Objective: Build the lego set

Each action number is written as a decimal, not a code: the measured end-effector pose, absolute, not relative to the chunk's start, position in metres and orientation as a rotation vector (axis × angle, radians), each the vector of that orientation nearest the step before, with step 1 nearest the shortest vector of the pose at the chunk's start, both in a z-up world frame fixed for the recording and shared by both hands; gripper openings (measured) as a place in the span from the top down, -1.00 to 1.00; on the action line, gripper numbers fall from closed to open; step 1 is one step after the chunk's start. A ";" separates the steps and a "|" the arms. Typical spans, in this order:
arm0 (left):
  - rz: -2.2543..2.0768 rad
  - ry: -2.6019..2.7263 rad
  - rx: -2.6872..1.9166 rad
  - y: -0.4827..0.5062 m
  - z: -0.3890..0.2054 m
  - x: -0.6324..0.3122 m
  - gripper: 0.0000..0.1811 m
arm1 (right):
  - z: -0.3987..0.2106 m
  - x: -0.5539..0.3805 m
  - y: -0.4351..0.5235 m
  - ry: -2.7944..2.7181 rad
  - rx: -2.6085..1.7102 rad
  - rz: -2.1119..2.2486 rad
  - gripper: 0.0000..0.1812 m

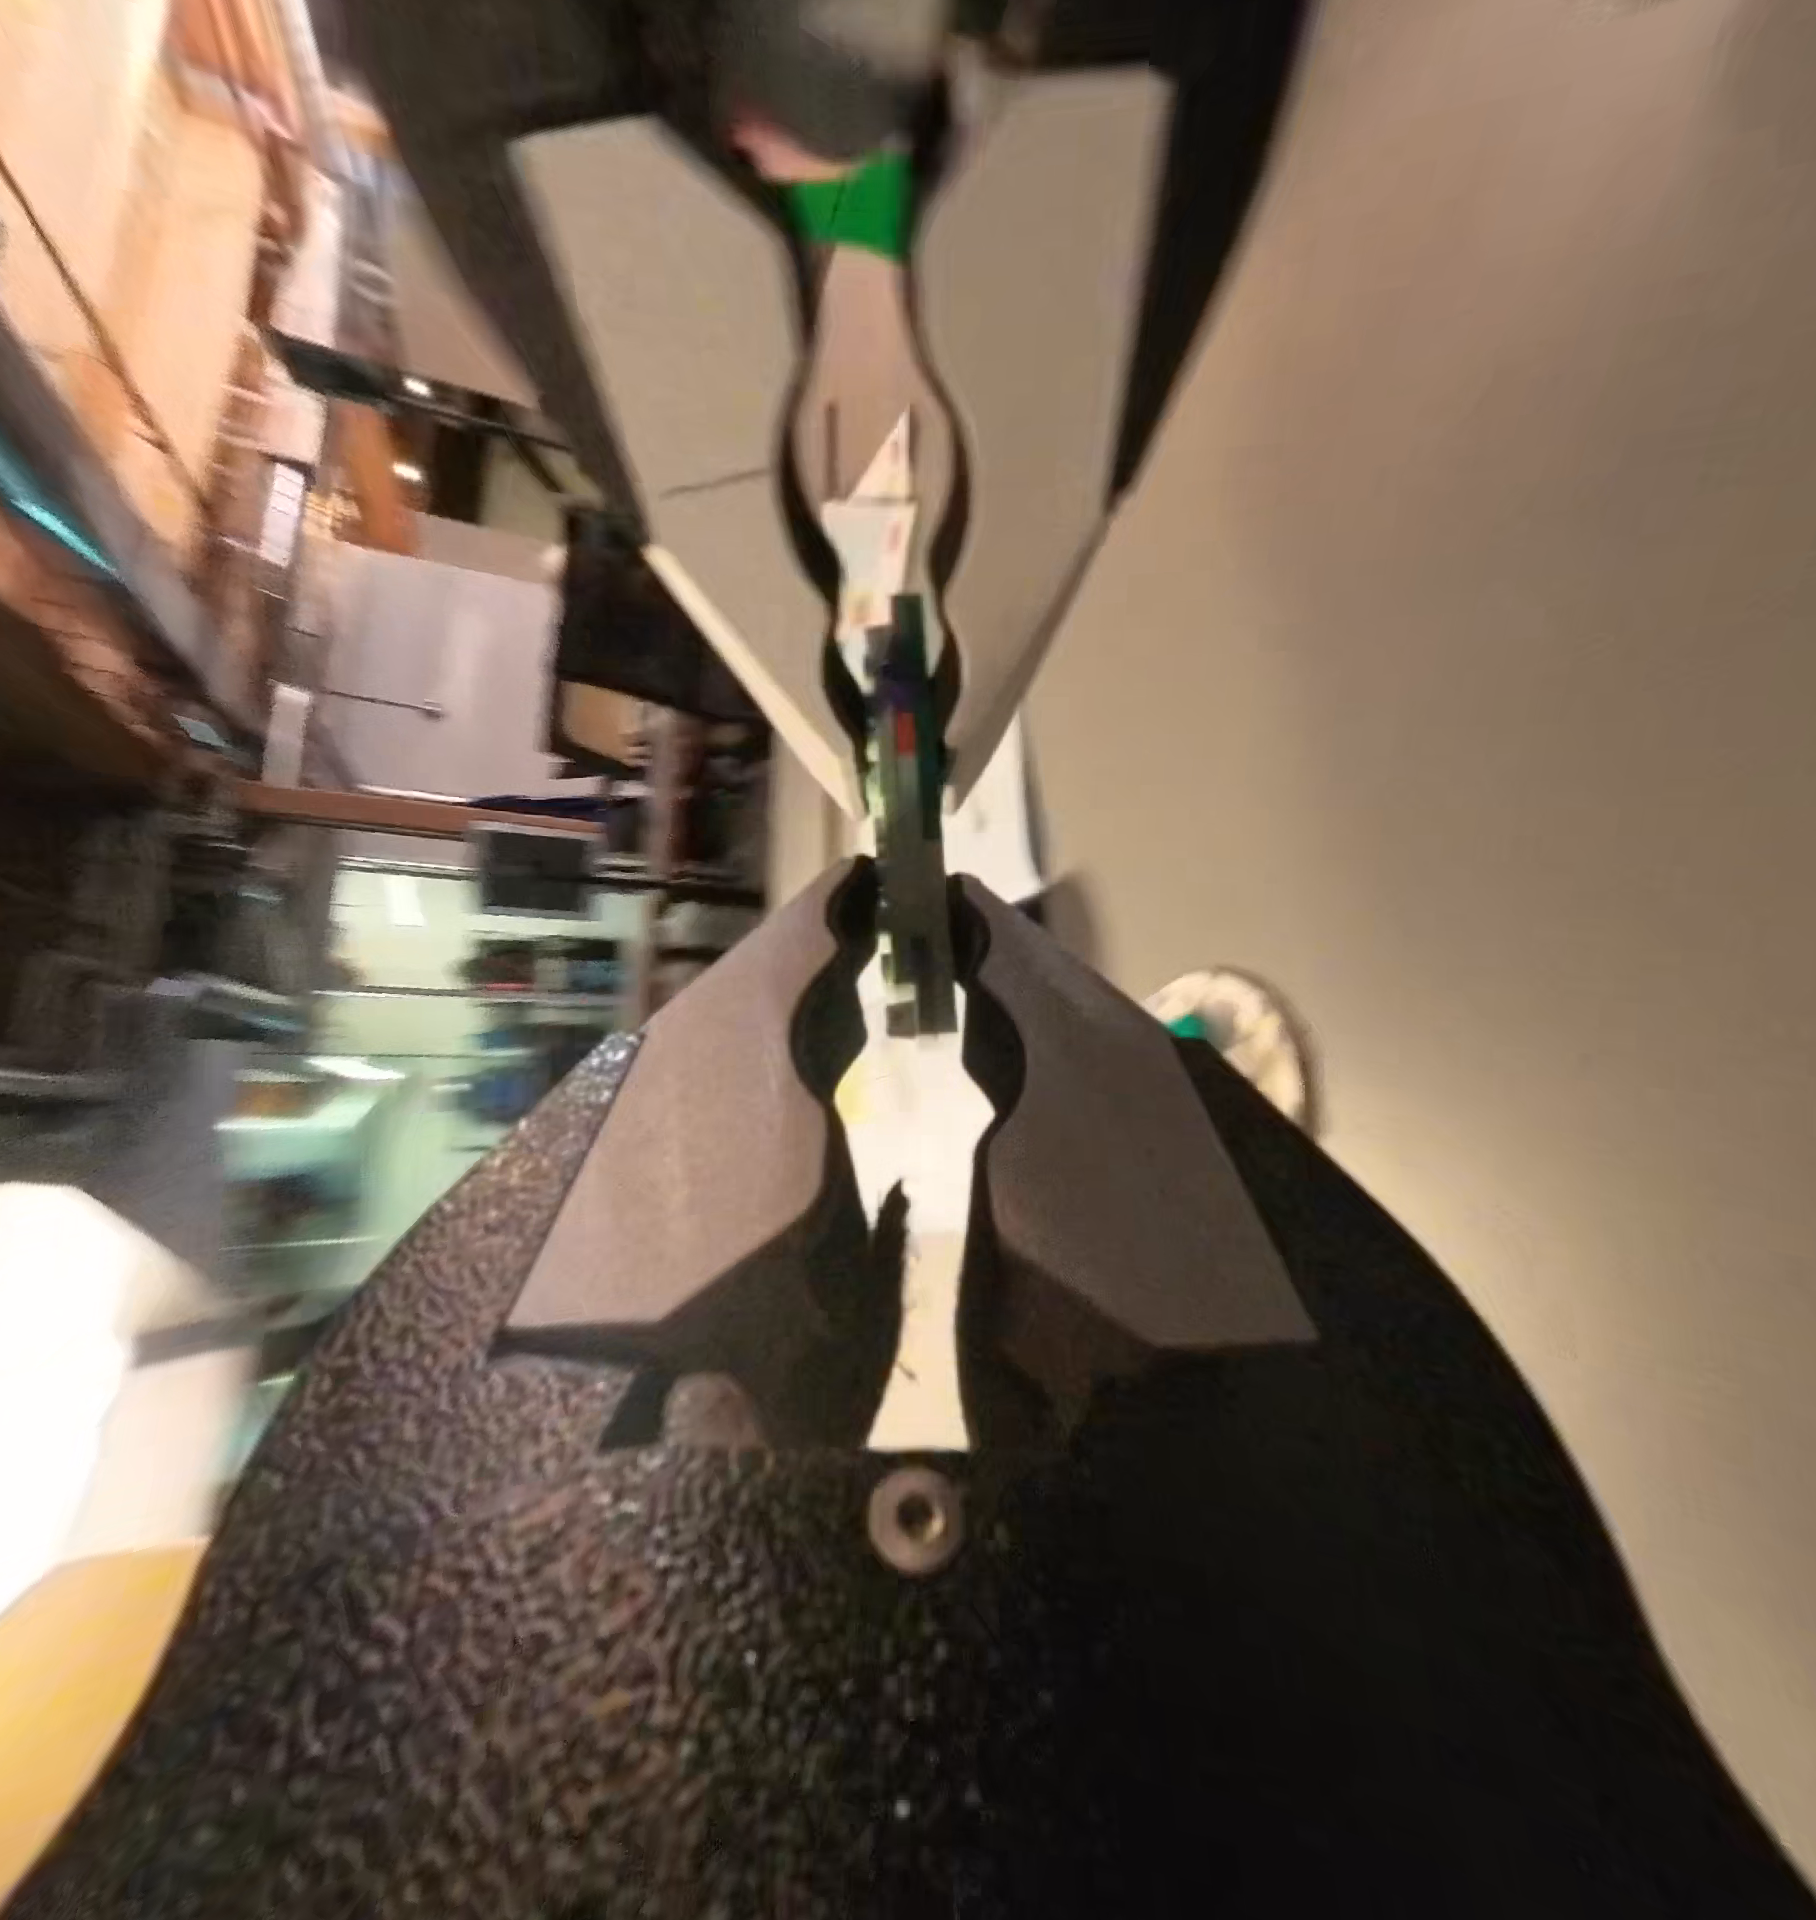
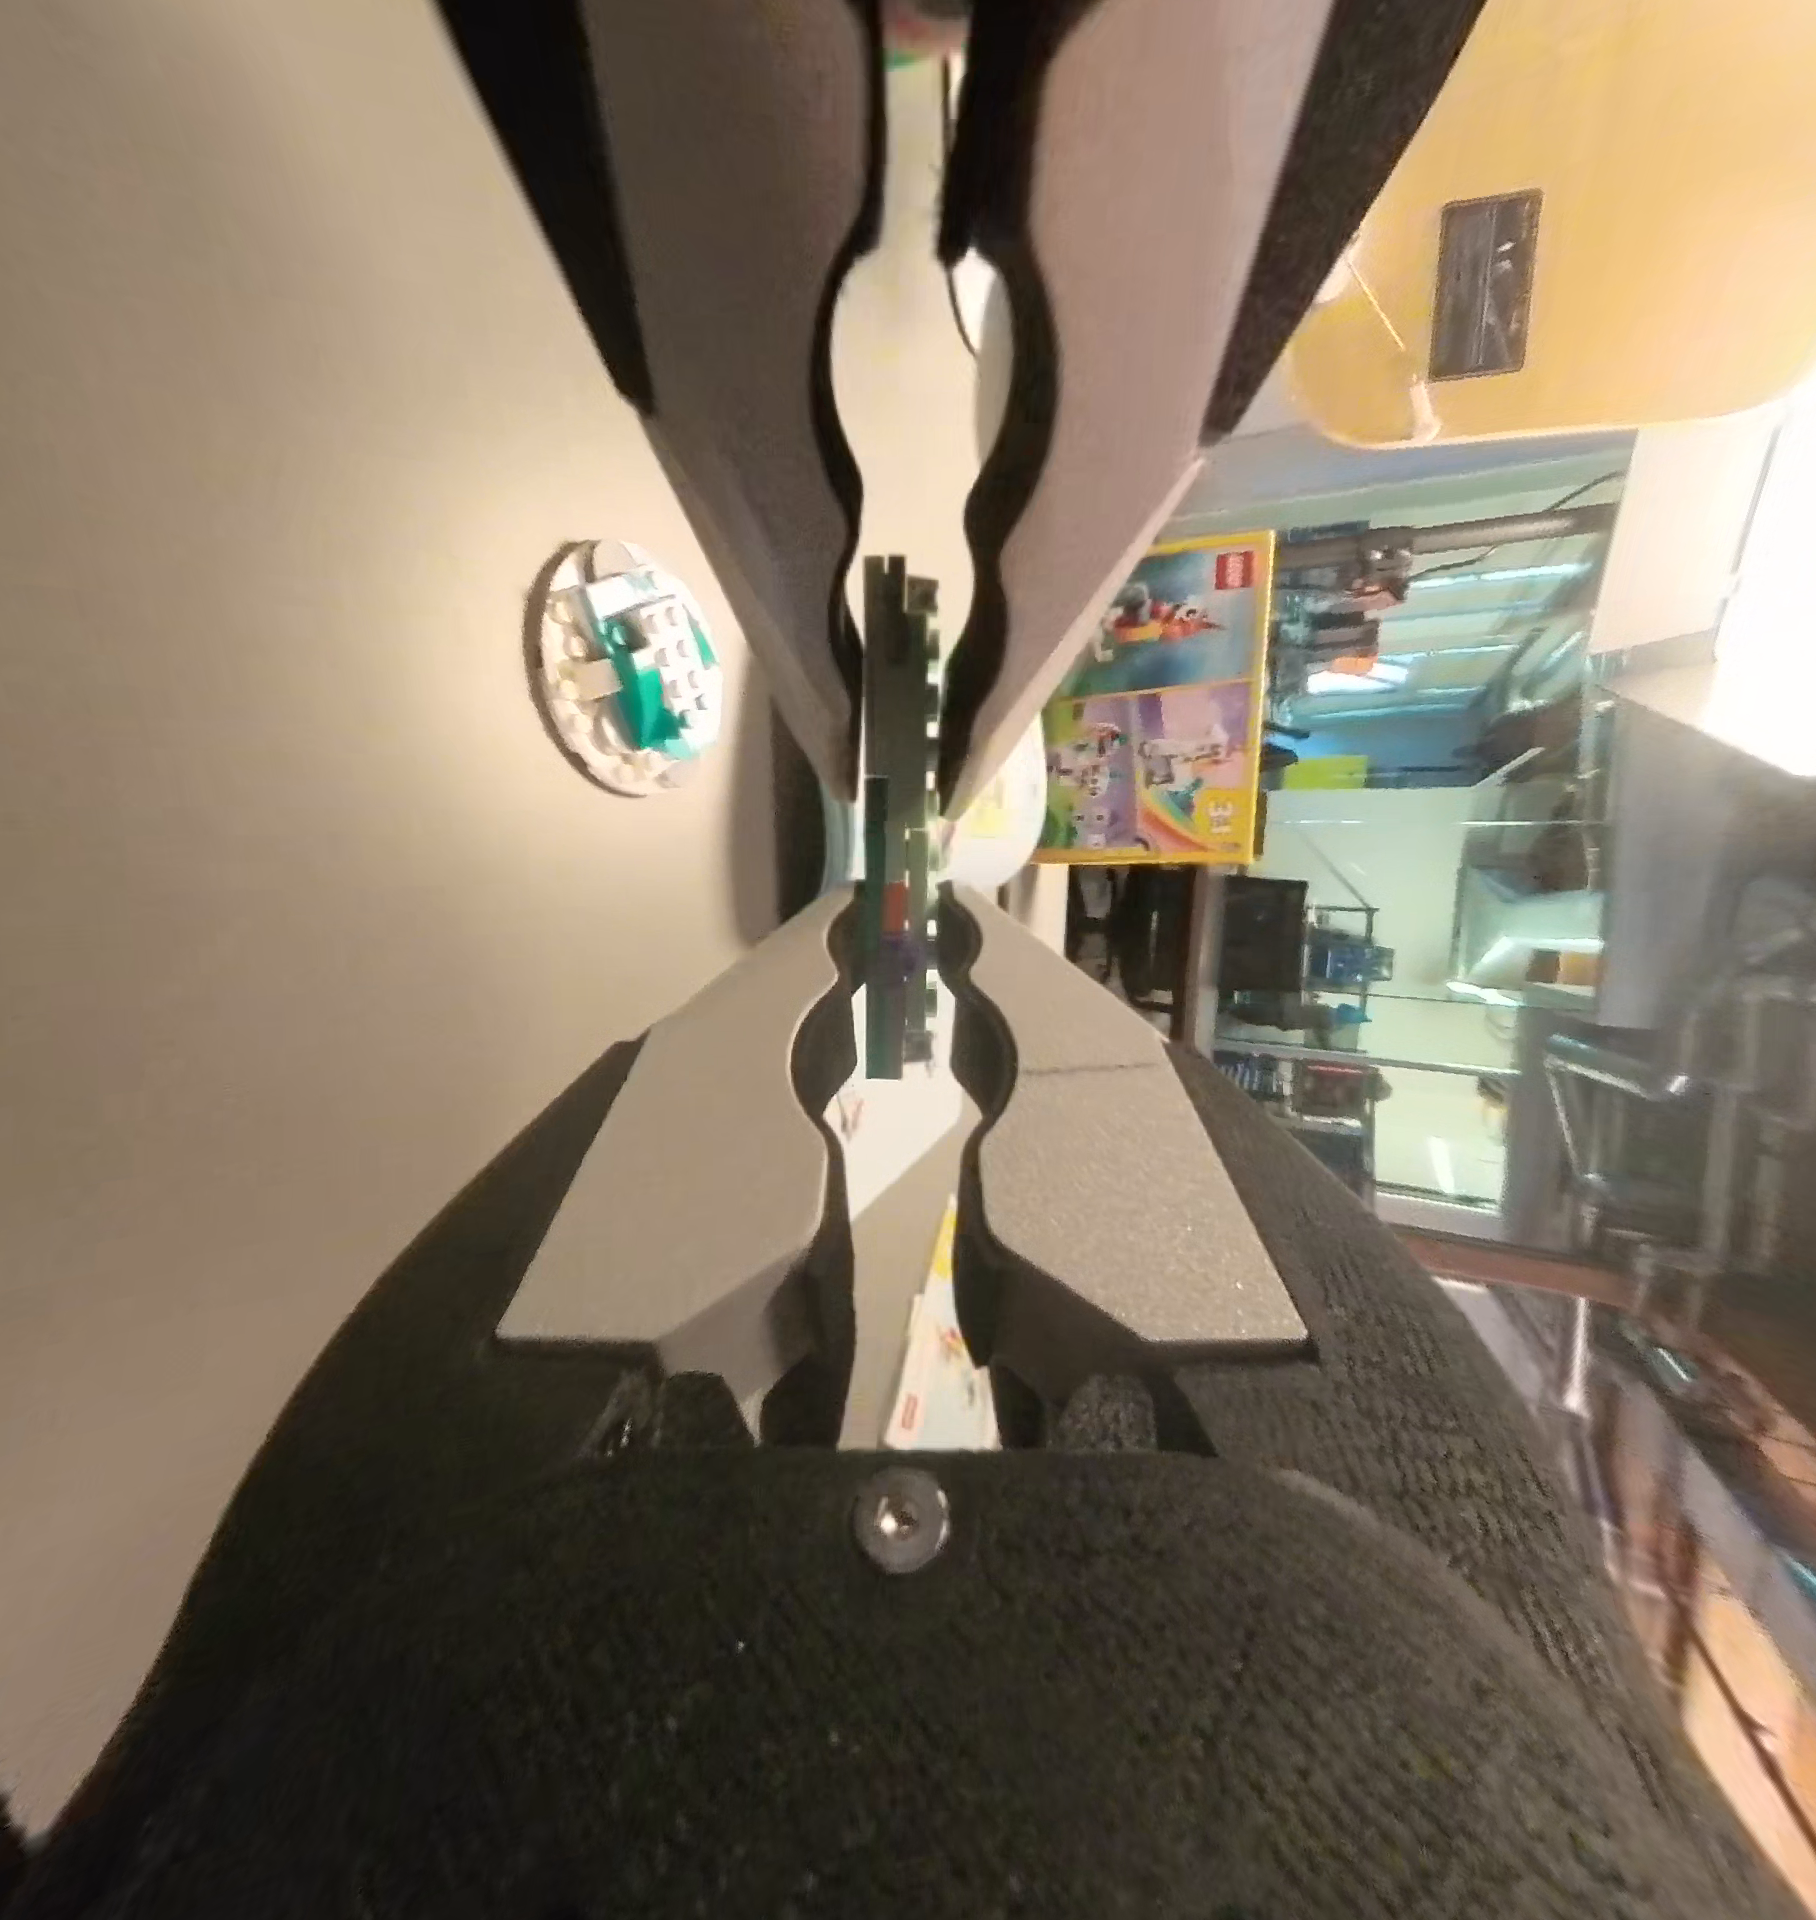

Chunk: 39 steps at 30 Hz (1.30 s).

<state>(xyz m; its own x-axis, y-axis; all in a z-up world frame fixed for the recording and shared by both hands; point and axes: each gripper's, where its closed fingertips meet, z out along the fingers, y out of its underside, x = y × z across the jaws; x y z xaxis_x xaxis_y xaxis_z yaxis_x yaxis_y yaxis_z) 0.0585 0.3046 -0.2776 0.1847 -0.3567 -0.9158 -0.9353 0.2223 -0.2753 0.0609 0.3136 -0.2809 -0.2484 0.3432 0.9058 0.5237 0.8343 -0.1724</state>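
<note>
A thin dark green lego assembly (image 1: 909, 844), with small red and purple bricks in it, is seen edge-on and held off the table between both grippers. My left gripper (image 1: 912, 902) is shut on one end of it. My right gripper (image 1: 904, 795) comes in from the opposite side and is shut on the other end. In the right wrist view the same assembly (image 2: 888, 842) sits between my right gripper (image 2: 899, 920) and the left gripper (image 2: 893, 802), tips nearly meeting. Both views are rolled sideways.
A round white studded plate with teal and white bricks (image 2: 623, 665) lies on the beige table (image 2: 260, 831); it also shows in the left wrist view (image 1: 1242, 1029). A lego box (image 2: 1153, 717) stands behind. A booklet (image 2: 935, 1382) lies below the grippers. Only a small space, under 4 cm, lies between the two pairs of fingers.
</note>
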 end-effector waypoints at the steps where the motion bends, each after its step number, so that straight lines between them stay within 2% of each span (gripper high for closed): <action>1: 0.497 1.314 -1.409 0.303 -0.279 0.061 0.85 | -0.283 0.063 0.314 -1.864 -0.659 -0.186 0.89; 2: 0.358 1.252 -1.479 0.302 -0.280 0.060 0.54 | -0.287 0.065 0.315 -1.876 -0.675 -0.182 0.89; 3: 0.278 1.184 -1.525 0.302 -0.277 0.056 0.40 | -0.289 0.067 0.315 -1.882 -0.689 -0.169 0.89; 4: 0.222 1.169 -1.537 0.300 -0.275 0.054 0.40 | -0.291 0.068 0.316 -1.886 -0.700 -0.150 0.89; 12: 0.236 1.305 -1.507 0.284 -0.301 0.058 0.62 | -0.305 0.072 0.322 -1.892 -0.684 -0.110 0.89; 15: -0.167 1.058 -1.715 0.286 -0.308 0.070 0.47 | -0.298 0.072 0.327 -1.794 -0.539 -0.156 0.89; 18: -0.534 0.803 -1.783 0.289 -0.298 0.076 0.58 | -0.294 0.075 0.324 -1.729 -0.383 -0.207 0.89; 21: -0.692 0.677 -1.797 0.293 -0.292 0.077 0.65 | -0.287 0.079 0.322 -1.664 -0.307 -0.214 0.89; 24: -0.750 0.700 -1.799 0.291 -0.295 0.087 0.81 | -0.282 0.082 0.324 -1.630 -0.267 -0.228 0.89; 29: -0.627 0.662 -1.750 0.304 -0.293 0.087 0.83 | -0.286 0.084 0.334 -1.616 -0.334 -0.162 0.88; 30: -0.626 0.642 -1.754 0.306 -0.294 0.087 0.83 | -0.290 0.084 0.336 -1.624 -0.377 -0.118 0.84; 33: -0.609 0.597 -1.830 0.314 -0.308 0.086 0.83 | -0.307 0.093 0.352 -1.645 -0.524 -0.062 0.35; 34: -0.597 0.597 -1.851 0.316 -0.312 0.086 0.83 | -0.315 0.101 0.361 -1.662 -0.567 -0.066 0.29; 39: -0.504 0.658 -1.996 0.317 -0.341 0.094 0.83 | -0.317 0.149 0.403 -1.571 -0.662 -0.102 0.33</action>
<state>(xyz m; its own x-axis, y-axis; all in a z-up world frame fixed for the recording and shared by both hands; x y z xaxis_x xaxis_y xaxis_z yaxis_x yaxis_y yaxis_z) 0.0935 0.3173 -0.3405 0.7712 -0.6312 0.0825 -0.2438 -0.4125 -0.8777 0.1486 0.4030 -0.3175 0.0338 0.3463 0.9375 0.4647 0.8250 -0.3215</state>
